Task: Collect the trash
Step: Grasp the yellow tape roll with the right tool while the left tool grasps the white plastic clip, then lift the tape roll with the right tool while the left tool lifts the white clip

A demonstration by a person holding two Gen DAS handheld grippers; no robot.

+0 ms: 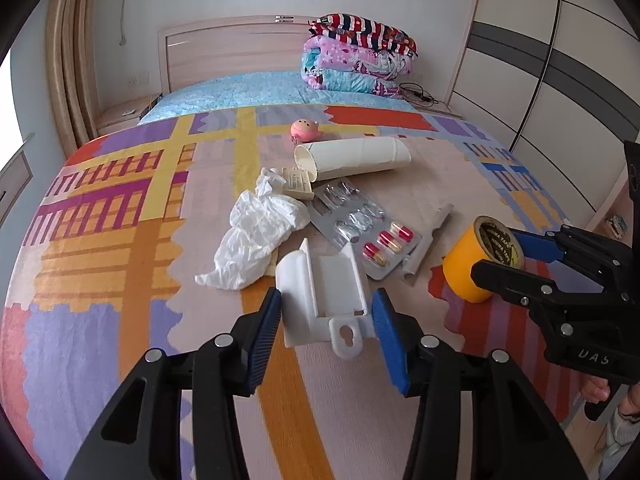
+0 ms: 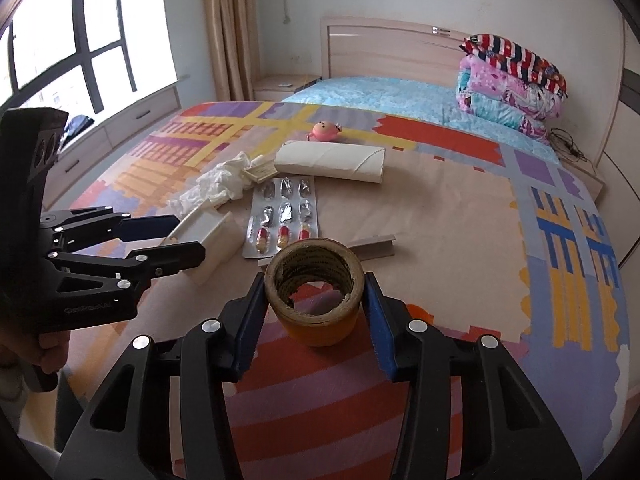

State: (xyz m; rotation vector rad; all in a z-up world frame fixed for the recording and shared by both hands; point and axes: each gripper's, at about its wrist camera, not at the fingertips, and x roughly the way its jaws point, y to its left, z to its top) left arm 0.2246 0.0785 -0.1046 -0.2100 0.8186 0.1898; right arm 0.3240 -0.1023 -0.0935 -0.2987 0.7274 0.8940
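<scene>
A bed under a patterned blanket carries tissue, a blister pack, a cardboard tube mid-bed, and folded quilts at its head.

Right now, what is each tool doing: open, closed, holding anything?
Left tool: closed on the white plastic holder, pads against both its sides.
Right tool: closed on the yellow tape roll, pads against both its sides.

right tongs body: "UAS" | tape roll core: print too small to read

Black gripper, blue ribbed pads
</scene>
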